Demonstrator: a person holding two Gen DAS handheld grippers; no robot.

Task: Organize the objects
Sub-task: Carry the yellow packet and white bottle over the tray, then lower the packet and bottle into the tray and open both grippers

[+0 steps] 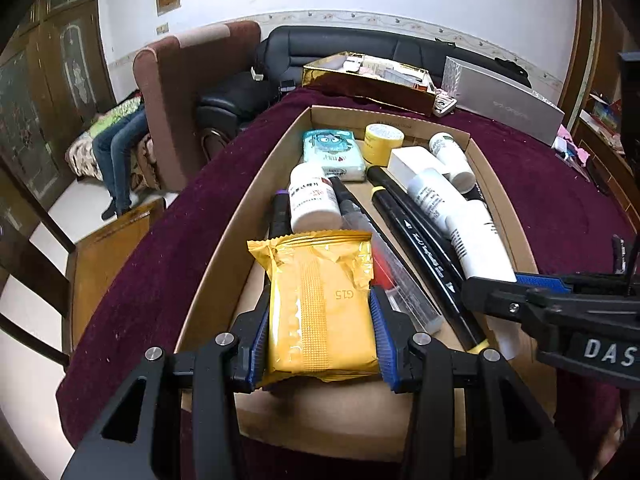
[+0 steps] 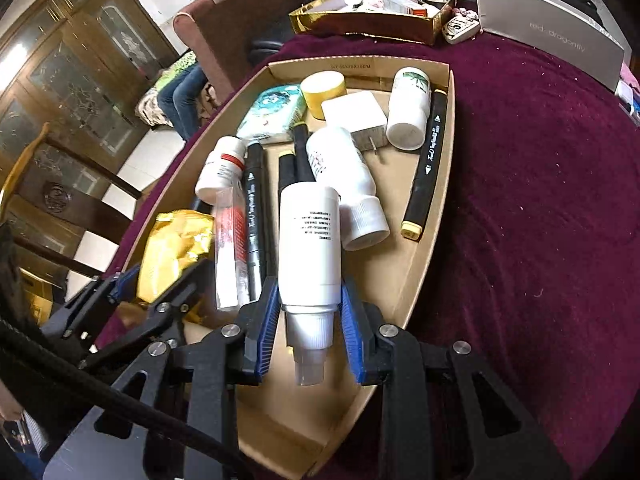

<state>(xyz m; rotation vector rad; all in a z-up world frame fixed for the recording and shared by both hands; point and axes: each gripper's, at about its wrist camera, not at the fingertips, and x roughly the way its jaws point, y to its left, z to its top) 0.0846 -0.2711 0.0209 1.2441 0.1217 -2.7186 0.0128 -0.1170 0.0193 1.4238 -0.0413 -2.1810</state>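
A shallow cardboard box lies on the maroon tablecloth. My left gripper is shut on a yellow foil packet, which hangs over the box's near end. My right gripper is shut on a white spray bottle, its cap toward the camera, above the near part of the box. In the left wrist view the right gripper enters from the right with the bottle. In the right wrist view the left gripper and the packet sit at the left.
The box holds several black markers, white pill bottles, a tissue pack, a yellow tape roll and a white block. Behind stand a gold box and a grey box. A wooden chair is at the left.
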